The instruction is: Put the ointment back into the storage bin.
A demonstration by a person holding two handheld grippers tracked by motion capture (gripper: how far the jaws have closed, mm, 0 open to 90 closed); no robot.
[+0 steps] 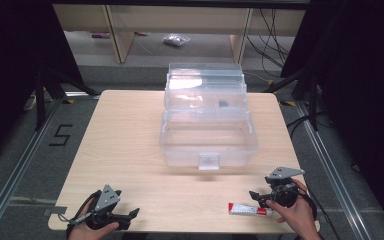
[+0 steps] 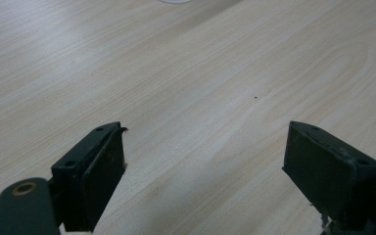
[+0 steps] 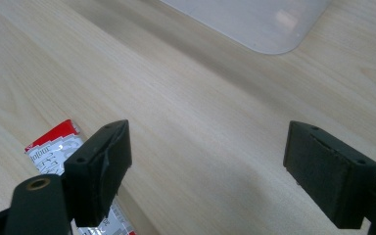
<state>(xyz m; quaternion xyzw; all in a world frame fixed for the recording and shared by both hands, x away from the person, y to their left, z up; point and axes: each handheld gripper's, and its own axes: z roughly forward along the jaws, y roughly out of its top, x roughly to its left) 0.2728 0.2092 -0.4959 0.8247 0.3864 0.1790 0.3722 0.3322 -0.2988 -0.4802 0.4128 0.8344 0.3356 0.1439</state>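
A clear plastic box (image 1: 207, 145) with its lid raised stands at the middle of the wooden table (image 1: 130, 130). A small red and white tube (image 1: 249, 209) lies near the front edge at the right. My right gripper (image 1: 256, 196) rests just right of the tube and is open; in the right gripper view the tube (image 3: 54, 147) lies partly behind the left jaw, and a corner of the box (image 3: 269, 24) shows at the top. My left gripper (image 1: 134, 214) sits at the front left, open over bare wood (image 2: 200, 98), with nothing between its jaws.
The table's front edge runs just below both hands. Beyond the table stand wooden shelf legs (image 1: 117, 35), cables (image 1: 275, 45) and a small bag (image 1: 176, 40) on the floor. A floor mark like a 5 (image 1: 60, 135) lies left of the table.
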